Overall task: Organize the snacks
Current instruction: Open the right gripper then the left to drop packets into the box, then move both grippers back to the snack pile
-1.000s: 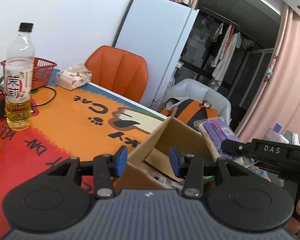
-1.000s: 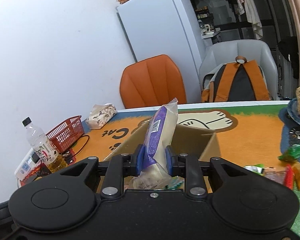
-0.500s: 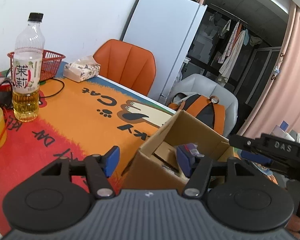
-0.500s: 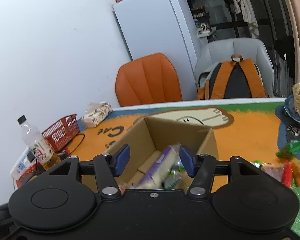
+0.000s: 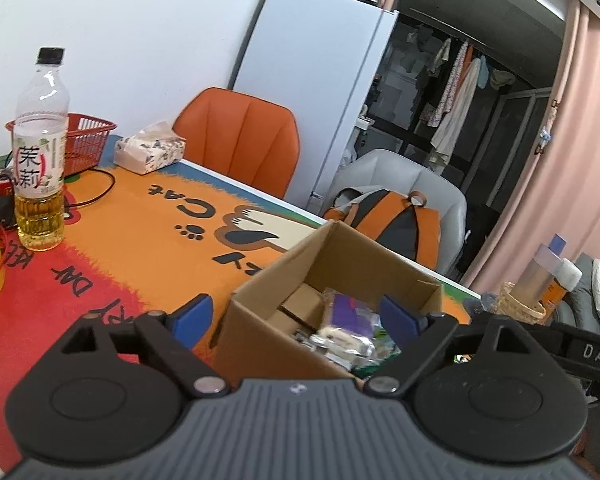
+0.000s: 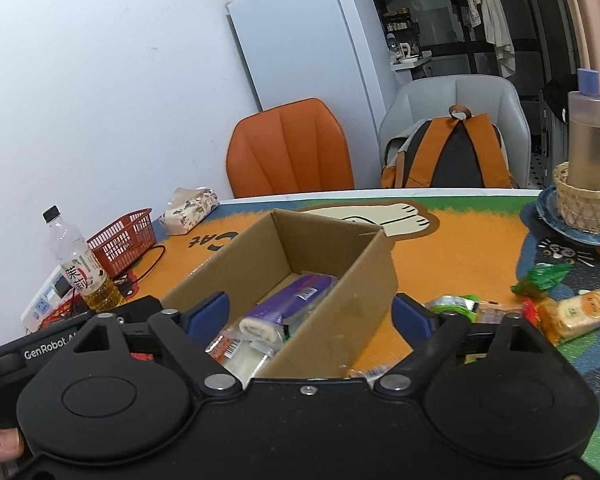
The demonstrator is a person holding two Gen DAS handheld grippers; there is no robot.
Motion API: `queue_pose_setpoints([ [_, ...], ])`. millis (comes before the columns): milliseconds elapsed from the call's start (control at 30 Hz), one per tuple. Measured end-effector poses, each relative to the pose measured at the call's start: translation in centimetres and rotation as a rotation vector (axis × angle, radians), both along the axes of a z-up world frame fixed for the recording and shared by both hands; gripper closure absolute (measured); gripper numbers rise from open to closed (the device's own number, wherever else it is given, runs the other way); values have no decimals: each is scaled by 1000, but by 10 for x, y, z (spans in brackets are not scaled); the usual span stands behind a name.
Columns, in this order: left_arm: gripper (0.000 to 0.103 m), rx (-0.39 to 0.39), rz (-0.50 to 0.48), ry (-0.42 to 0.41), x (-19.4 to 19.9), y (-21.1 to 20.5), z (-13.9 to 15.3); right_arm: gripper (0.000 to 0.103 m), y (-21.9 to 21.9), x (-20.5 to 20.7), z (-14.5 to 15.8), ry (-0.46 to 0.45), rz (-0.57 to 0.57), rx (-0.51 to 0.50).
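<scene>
Right wrist view: the right gripper [image 6: 310,312] is held wide and empty above the cardboard box [image 6: 364,280], where the purple snack pack [image 6: 292,304] is seen lying inside. Loose snacks [image 6: 572,312] are scattered right of it. The left gripper [image 5: 296,316] is likewise spread wide, empty, at the box [image 5: 260,332].

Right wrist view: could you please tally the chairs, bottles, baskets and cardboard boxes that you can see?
Chairs: 2, orange chair, grey chair
Bottles: 2, tea bottle, blue-capped bottle
Baskets: 2, red basket, wicker basket
Cardboard boxes: 1, box
Total: 7
</scene>
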State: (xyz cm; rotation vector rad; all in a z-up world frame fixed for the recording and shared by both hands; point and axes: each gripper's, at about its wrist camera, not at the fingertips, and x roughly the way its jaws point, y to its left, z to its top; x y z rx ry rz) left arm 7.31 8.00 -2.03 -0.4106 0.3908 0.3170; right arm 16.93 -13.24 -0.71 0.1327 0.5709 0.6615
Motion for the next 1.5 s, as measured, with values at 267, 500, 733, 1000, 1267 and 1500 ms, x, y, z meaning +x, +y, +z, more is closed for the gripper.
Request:
queue_pose_setpoints([
  [267, 9, 13, -59, 15, 8, -22, 6, 0, -31, 0, 1, 9, -37, -1],
  [500, 7, 16, -102, 17, 15, -43, 10, 0, -66, 6, 0, 28, -95, 7],
  [733, 7, 31, -176, 17, 25, -71, 10, 0, -100, 13, -7, 48, -154, 30],
  [1000, 7, 41, -254, 24, 36, -101, 7, 0, -129, 19, -21, 68, -198, 38],
  [1267, 8, 57, -319, 16, 43, -125, 1, 0, -149, 26, -34, 87, -224, 55],
  [1500, 11, 53, -323, 22, 54, -137, -10, 2, -156, 33, -44, 89, -229, 60],
])
